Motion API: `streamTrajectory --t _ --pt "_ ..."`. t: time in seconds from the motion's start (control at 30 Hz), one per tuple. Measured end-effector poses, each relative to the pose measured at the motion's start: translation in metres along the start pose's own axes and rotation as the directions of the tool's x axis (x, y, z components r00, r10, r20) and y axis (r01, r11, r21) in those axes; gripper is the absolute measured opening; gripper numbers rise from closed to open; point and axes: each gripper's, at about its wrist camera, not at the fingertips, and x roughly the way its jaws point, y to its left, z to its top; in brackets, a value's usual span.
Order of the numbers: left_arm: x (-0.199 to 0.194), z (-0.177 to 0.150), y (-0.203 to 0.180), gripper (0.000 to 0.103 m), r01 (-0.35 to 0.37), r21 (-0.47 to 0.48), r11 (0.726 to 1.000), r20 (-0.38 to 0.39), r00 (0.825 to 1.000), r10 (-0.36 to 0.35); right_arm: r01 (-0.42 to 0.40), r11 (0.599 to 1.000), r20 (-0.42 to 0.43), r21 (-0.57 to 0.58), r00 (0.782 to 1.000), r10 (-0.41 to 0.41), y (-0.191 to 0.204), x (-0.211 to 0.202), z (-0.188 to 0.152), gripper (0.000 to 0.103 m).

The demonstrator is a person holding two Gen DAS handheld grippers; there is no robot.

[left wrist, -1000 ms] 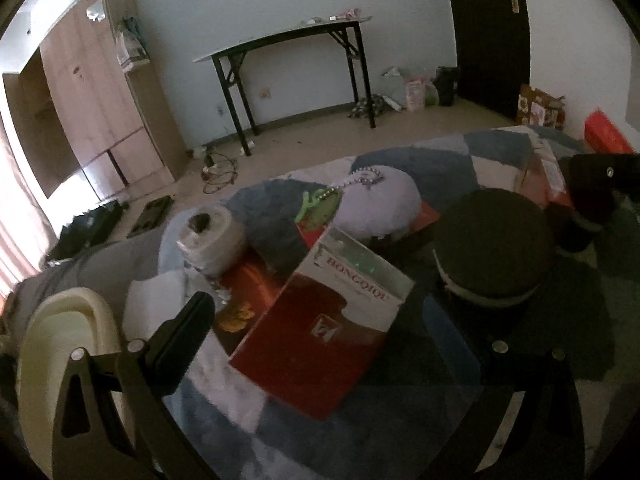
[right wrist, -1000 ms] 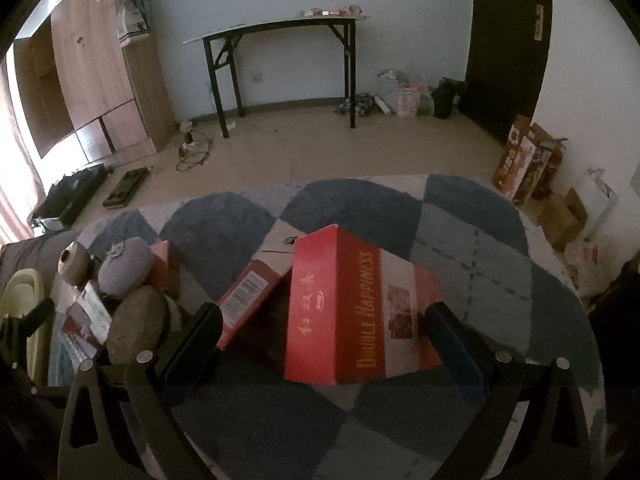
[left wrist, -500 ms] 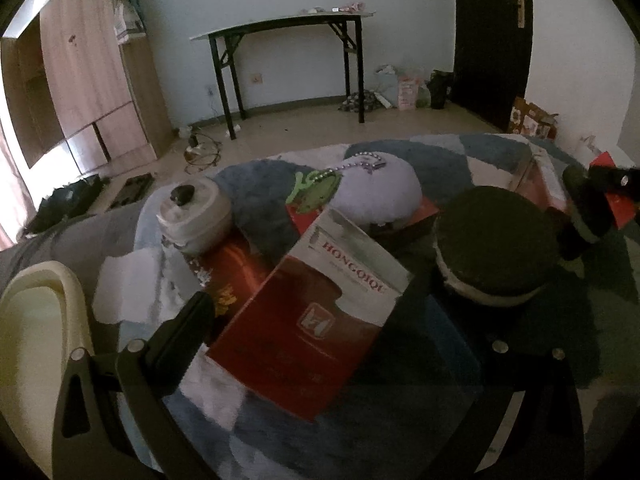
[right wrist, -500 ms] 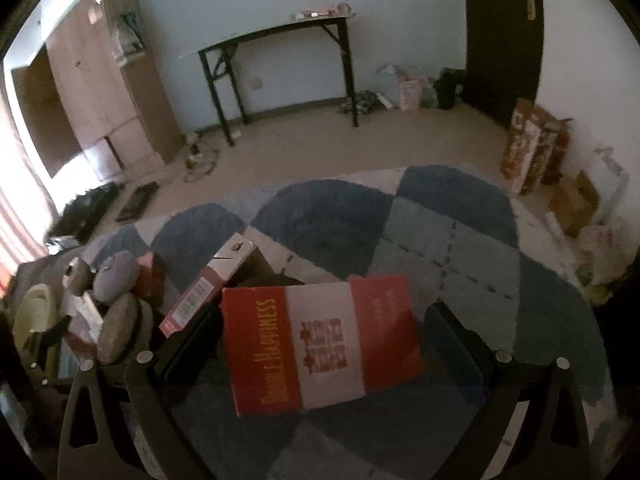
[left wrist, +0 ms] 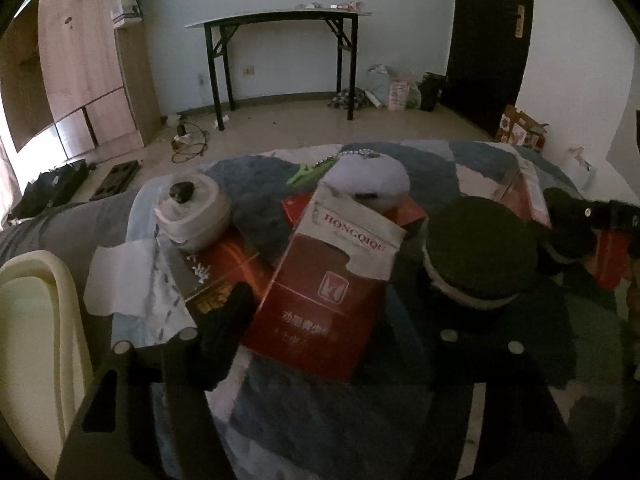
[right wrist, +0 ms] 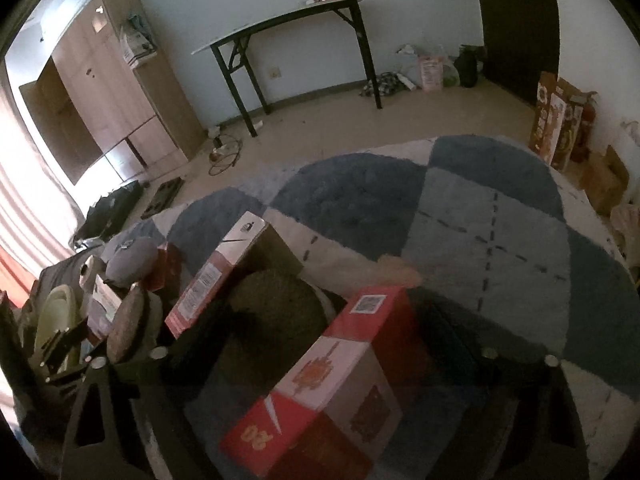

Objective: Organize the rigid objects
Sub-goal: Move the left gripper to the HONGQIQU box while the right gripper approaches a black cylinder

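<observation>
In the left wrist view my left gripper (left wrist: 332, 332) is open around the lower end of a red and white Hongqiqu carton (left wrist: 328, 280) lying on a pile. A dark round cushion (left wrist: 480, 252) lies to its right, a grey plush (left wrist: 368, 180) behind, a white tape roll (left wrist: 196, 212) to the left. In the right wrist view my right gripper (right wrist: 328, 364) holds a red and white Double Happiness box (right wrist: 332, 392) tilted between its fingers, low over the blue checked rug (right wrist: 480, 232). A second red carton (right wrist: 224, 272) and a dark round cushion (right wrist: 272, 320) lie behind it.
A cream plastic basin (left wrist: 28, 320) sits at the left edge. White paper (left wrist: 128, 280) and another red box (left wrist: 224, 276) lie under the pile. A black folding table (left wrist: 280, 40), a wooden wardrobe (left wrist: 80, 60) and cardboard boxes (right wrist: 560, 128) stand around the room.
My left gripper has moved forward, so the Hongqiqu carton now lies between its fingers. My right gripper has turned and lowered the Double Happiness box, which now points away and sits nearer the pile.
</observation>
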Motion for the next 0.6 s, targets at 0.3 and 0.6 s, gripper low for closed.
streamTrajectory --t 0.3,0.6 --pt "0.004 -0.002 -0.001 0.071 -0.022 -0.028 0.999 0.023 0.999 0.023 0.012 1.0 -0.026 -0.009 1.0 -0.012 -0.001 -0.002 -0.001 0.091" --pt "0.001 -0.003 0.005 0.061 -0.001 -0.06 0.998 0.025 1.0 0.003 0.043 0.996 -0.039 -0.078 0.998 -0.046 0.017 -0.006 0.001 0.094"
